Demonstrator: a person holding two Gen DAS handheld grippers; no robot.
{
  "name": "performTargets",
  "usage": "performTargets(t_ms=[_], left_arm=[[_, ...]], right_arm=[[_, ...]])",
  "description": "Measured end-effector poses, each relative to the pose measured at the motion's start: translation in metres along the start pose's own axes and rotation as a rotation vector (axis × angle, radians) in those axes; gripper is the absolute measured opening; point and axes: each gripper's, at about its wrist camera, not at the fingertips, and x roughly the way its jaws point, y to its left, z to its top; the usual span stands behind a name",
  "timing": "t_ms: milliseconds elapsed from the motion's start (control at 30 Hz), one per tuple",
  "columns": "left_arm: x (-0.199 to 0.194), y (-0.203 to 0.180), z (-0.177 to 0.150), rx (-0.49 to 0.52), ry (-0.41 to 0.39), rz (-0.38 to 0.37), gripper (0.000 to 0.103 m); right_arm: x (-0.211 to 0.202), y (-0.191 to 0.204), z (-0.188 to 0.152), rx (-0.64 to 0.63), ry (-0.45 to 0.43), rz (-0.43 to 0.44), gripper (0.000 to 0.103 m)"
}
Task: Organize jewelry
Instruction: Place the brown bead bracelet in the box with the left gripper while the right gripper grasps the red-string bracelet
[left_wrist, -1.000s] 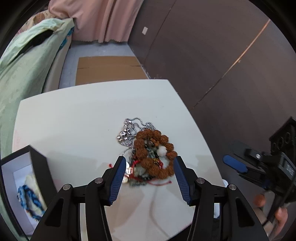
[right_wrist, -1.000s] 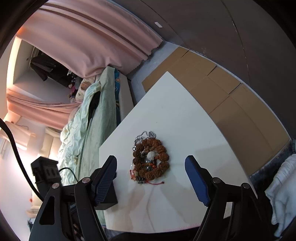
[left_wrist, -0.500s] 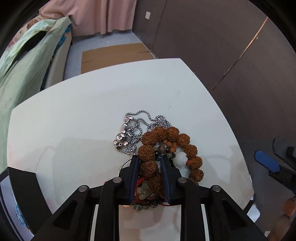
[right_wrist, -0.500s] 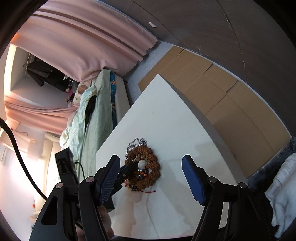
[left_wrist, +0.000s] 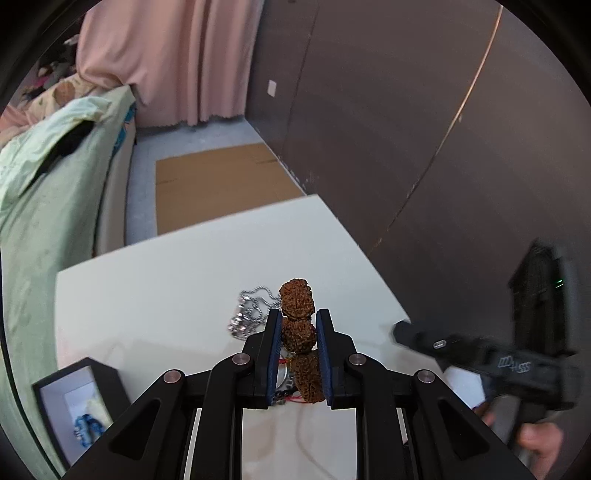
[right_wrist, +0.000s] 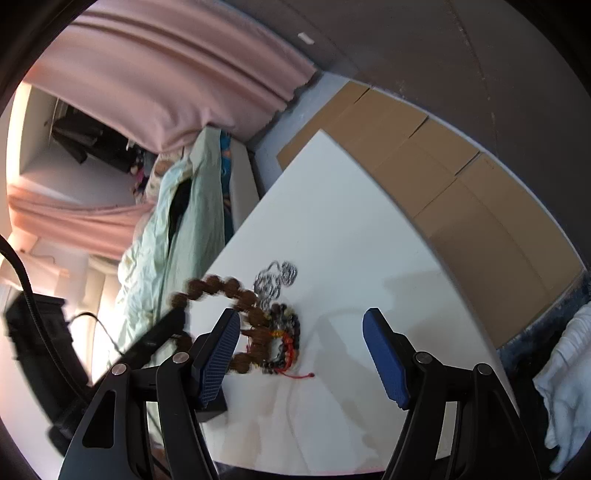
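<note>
White table (left_wrist: 155, 295), left hand-held gripper (left_wrist: 297, 325) pinching brown bead bracelet (left_wrist: 297, 314), right hand-held gripper (right_wrist: 301, 328) spread wide, empty

place: home bedroom | cues: bed with green quilt (left_wrist: 44, 184), pink curtains (left_wrist: 177, 59)

- Your left gripper (left_wrist: 297, 328) is closed tight, its blue pads (left_wrist: 274, 354) pressing from both sides on the big brown seed beads of the bracelet (left_wrist: 298, 332), which it holds above the table.
- Your right gripper (right_wrist: 303, 354) is spread wide, nothing between its blue pads (right_wrist: 384, 360), and it hangs above the table.
- Your right hand (left_wrist: 535, 441) shows blurred at the lower right of the left view, wrapped around its gripper's handle.
</note>
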Motion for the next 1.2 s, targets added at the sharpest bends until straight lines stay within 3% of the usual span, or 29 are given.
performTargets(t_ms=[167,333,567,733,833,933,1200], left_arm=[[-0.030,0.009,0.003,-0.010,-0.050,0.038,0.019],[-0.047,0.025,-0.005,-0.047,-0.069,0.058,0.019],[-0.070,0.045,-0.015,-0.083,-0.105,0.087,0.019],[-0.085,0.063,-0.021,-0.106,-0.125,0.108,0.019],[-0.095,0.074,-0.025,-0.126,-0.138,0.119,0.019],[-0.105,0.081,-0.030,-0.133,-0.150,0.127,0.019],[-0.115,0.108,-0.043,-0.168,-0.149,0.152,0.019]], right_arm=[[0.023,0.016,-0.006,-0.054,0.063,-0.007,0.060],[0.048,0.016,-0.005,-0.052,0.134,-0.045,0.035],[0.064,0.020,-0.008,-0.076,0.165,-0.098,0.033],[0.081,0.020,-0.019,-0.082,0.225,-0.119,0.023],[0.083,0.025,-0.022,-0.118,0.217,-0.158,0.011],[0.075,0.029,-0.027,-0.138,0.175,-0.168,0.009],[0.044,0.039,-0.035,-0.114,0.087,-0.042,0.009]])
